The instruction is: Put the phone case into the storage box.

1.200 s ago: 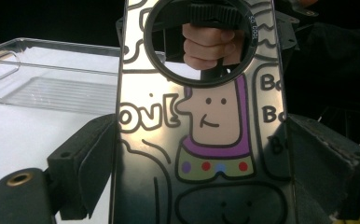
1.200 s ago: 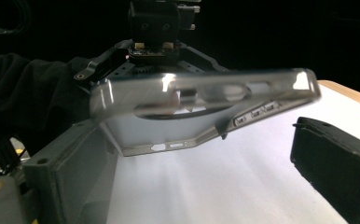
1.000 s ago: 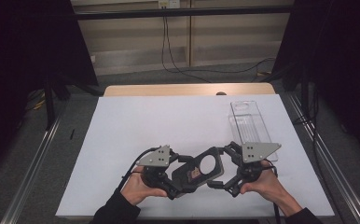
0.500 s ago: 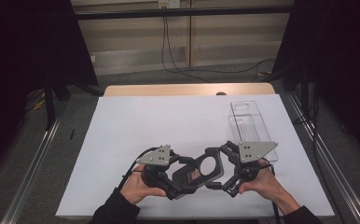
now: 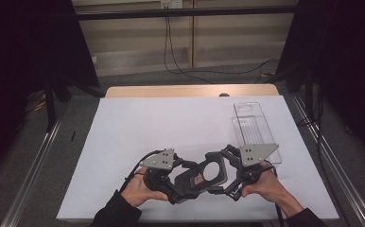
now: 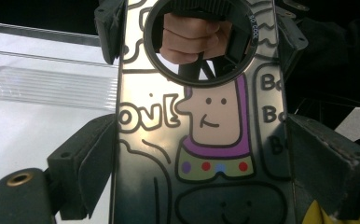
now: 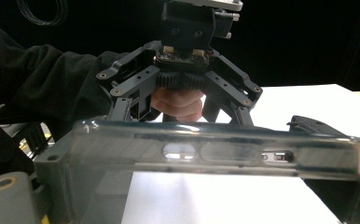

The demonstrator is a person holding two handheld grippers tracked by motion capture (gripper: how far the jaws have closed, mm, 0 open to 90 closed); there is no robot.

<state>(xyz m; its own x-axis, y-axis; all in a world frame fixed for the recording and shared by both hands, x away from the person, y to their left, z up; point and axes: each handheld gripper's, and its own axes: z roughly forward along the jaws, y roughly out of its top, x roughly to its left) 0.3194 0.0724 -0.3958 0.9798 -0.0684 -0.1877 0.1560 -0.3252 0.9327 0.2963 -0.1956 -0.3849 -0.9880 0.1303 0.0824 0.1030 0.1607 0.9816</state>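
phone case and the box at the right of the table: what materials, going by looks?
Phone case: glossy plastic, probably soft, with a printed cartoon back that shows glare; in the right gripper view its rim looks translucent, smoky. Both tools, left tool and right tool, grip it. Box: clear, hard-looking plastic, see-through, with a ribbed floor.

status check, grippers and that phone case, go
Left gripper and right gripper both shut on phone case. Clear tray beyond, apart. Nothing blocking.

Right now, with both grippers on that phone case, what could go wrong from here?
1. Both the left gripper and right gripper clamp the phone case; pulling apart could flex it or make it slip.
2. The clear tray lies just beyond the right gripper and could get knocked.
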